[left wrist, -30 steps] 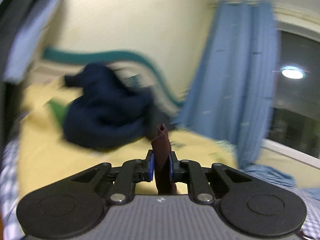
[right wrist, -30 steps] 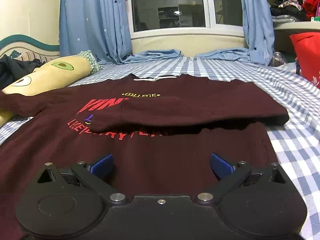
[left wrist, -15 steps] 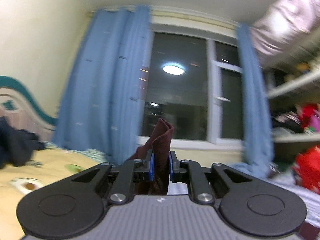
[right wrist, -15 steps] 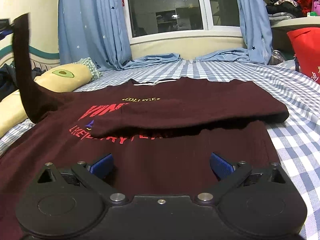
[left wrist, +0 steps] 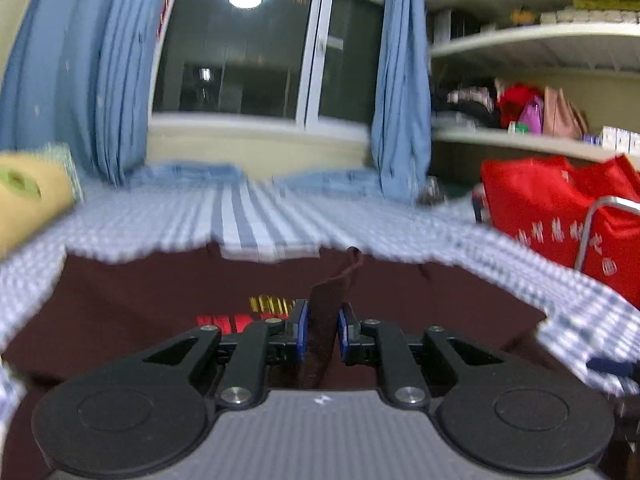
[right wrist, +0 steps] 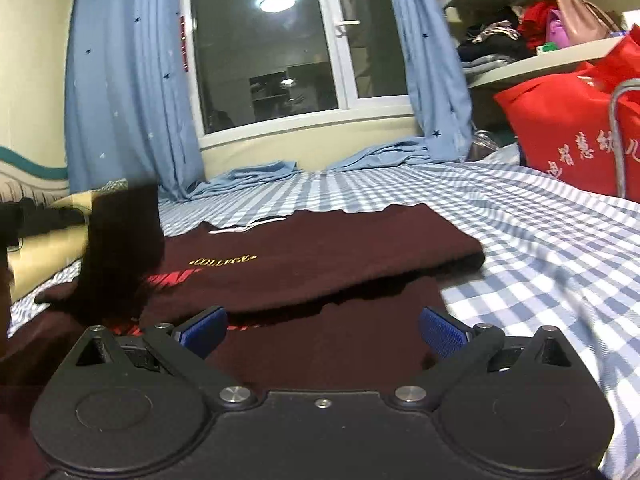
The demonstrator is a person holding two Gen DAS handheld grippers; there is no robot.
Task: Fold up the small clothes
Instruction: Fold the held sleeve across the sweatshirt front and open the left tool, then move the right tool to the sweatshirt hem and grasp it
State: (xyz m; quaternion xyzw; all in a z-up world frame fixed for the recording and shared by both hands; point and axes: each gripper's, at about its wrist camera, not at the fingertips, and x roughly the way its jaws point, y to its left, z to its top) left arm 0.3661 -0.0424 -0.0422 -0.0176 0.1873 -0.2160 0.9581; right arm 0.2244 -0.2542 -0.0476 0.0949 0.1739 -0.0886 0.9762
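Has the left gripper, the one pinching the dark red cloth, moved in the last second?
Yes. The left gripper, shut on the shirt sleeve, has swung right: earlier it faced the navy clothes pile by the headboard, now the window and the shirt below.

Black left tongs [left wrist: 322, 330], blue pads, silver screws, ribbed grey housing, right tongs [right wrist: 322, 326] alike

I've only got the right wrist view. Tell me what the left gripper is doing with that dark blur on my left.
Observer: The left gripper is shut on a pinch of the maroon shirt. The cloth stands up between its blue pads.
Operator: Say where it's aimed.
Observer: Toward the window, low over the shirt's chest. The gold print lies just ahead of its fingers.
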